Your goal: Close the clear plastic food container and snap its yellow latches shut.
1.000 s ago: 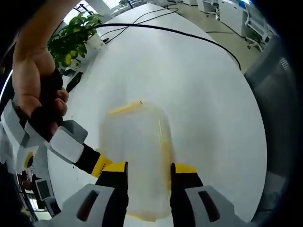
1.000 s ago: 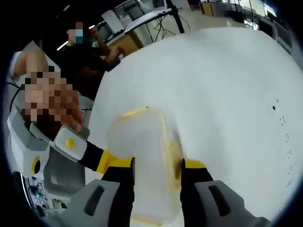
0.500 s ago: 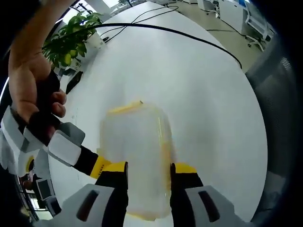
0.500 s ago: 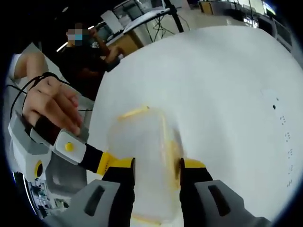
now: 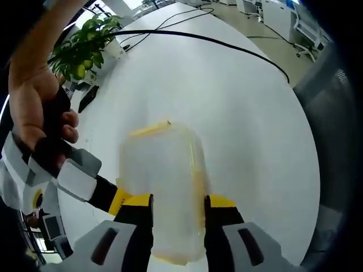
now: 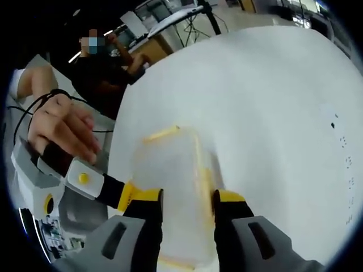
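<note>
Resting flat on the white tabletop [image 5: 238,102], the clear plastic food container [image 5: 161,187] is lying with its long axis running away from both claws, one yellow latch [image 5: 148,130] at its far end. The left claw [image 5: 178,205] and right claw [image 6: 188,201] are each straddling it, jaws hugging its long sides, apparently gripping. It is looking light, slick and slightly flexible, so pressing the rim beside a latch seems safest.

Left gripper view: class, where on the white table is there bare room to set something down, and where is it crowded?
Bare table lies beyond the clear container, up to the black cable, and to its right toward the edge. It is crowded near the container: the left hand-held gripper straddles it, and the other hand-held gripper with a hand closes in beside it.
</note>
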The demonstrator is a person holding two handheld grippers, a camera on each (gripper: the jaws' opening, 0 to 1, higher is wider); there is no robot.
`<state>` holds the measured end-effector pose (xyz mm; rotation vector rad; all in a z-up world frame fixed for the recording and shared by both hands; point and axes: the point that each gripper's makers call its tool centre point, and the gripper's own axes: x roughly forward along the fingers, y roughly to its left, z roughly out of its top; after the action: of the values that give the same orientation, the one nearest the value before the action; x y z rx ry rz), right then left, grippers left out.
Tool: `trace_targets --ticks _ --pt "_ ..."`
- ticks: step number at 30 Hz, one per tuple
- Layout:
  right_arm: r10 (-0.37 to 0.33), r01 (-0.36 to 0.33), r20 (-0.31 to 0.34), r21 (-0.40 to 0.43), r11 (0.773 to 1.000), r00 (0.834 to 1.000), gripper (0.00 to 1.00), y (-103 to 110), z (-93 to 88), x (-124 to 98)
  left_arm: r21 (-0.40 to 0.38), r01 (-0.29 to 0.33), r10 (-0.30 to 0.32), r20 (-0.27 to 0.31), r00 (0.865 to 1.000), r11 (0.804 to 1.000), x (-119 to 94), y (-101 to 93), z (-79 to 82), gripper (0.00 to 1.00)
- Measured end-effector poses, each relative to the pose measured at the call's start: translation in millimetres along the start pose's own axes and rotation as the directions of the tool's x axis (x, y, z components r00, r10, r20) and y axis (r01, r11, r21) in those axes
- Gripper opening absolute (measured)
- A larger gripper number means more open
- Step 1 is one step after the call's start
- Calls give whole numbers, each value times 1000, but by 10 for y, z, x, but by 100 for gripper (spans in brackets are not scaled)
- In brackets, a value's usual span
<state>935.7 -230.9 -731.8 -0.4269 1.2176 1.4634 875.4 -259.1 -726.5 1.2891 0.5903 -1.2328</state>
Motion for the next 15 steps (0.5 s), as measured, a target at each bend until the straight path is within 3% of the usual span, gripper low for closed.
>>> trace_targets --ticks 8,15 --pt "-44 45 39 -10 999 998 38 -43 9 -50 -1 8 -8 49 999 1000 -41 11 13 29" --pt "-110 111 81 -13 994 991 37 5 87 -172 -116 -9 24 130 991 993 -174 61 131 31"
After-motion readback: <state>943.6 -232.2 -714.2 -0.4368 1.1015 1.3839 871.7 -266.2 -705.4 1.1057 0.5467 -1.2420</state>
